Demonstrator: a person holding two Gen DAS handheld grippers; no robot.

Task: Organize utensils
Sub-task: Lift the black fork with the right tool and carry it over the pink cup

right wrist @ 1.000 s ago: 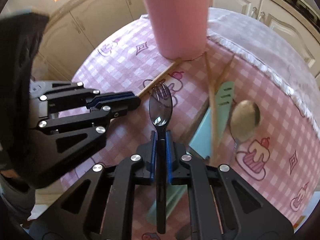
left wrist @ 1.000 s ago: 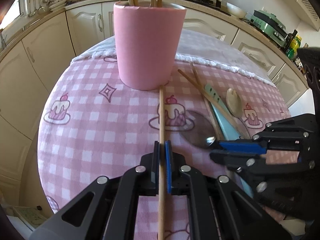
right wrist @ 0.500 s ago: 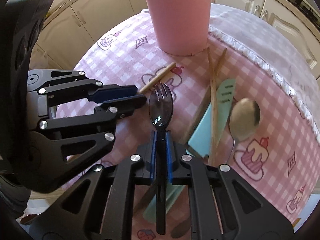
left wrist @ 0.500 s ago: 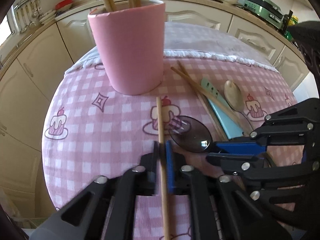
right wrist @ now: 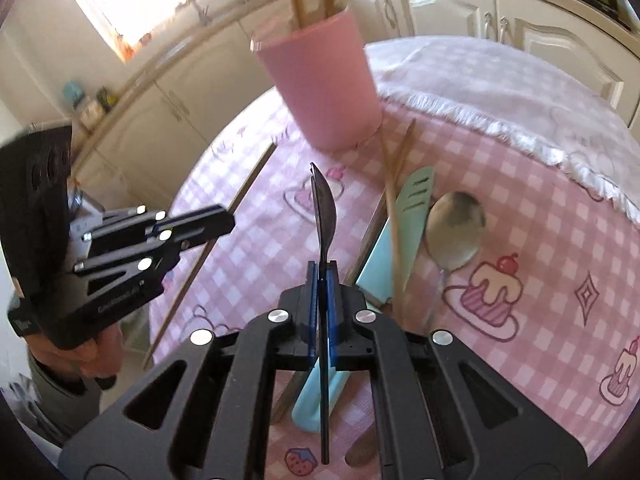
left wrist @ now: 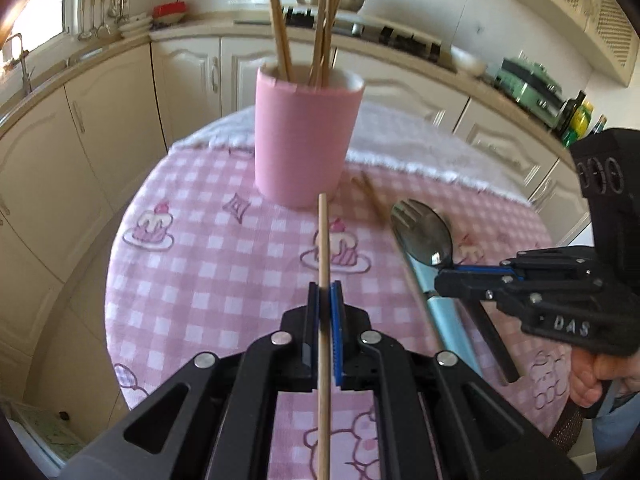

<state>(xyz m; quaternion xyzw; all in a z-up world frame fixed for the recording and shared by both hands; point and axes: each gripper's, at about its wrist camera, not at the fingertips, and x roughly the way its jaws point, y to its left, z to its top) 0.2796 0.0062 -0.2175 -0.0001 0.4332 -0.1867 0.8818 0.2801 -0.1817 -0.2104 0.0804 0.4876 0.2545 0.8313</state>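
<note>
left gripper (left wrist: 325, 300): clamped tight on a wooden chopstick (left wrist: 323, 248), lifted off the cloth. The stick runs straight out between the pads, its tip pointing at the base of the cup.
right gripper (right wrist: 320, 280): pinched shut on the handle of a dark spork (right wrist: 323, 210). From its own camera the spork is turned edge-on, so you just see a thin curved blade. In the left view you can see the bowl and short tines, held up above the table.
cup (left wrist: 306, 140): pink, upright at the far side of the table, with a bunch of chopsticks already standing in it.
still on the table: two loose chopsticks (right wrist: 394, 184) crossed just right of the cup, a teal spatula (right wrist: 400, 220) lying under one of them, and a metal spoon (right wrist: 454, 228) right beside the spatula. There's another dark handle under the pile, can't tell what it belongs to.
tablecloth (right wrist: 540, 216): pink check with little cake prints, fringed white cloth over the far edge.
hands: a bit of each hand shows under the opposite gripper's body, e.g. right hand (left wrist: 596, 376) wrapped round the grip.
background: cream kitchen cabinets and a counter, kinda blurry.
</note>
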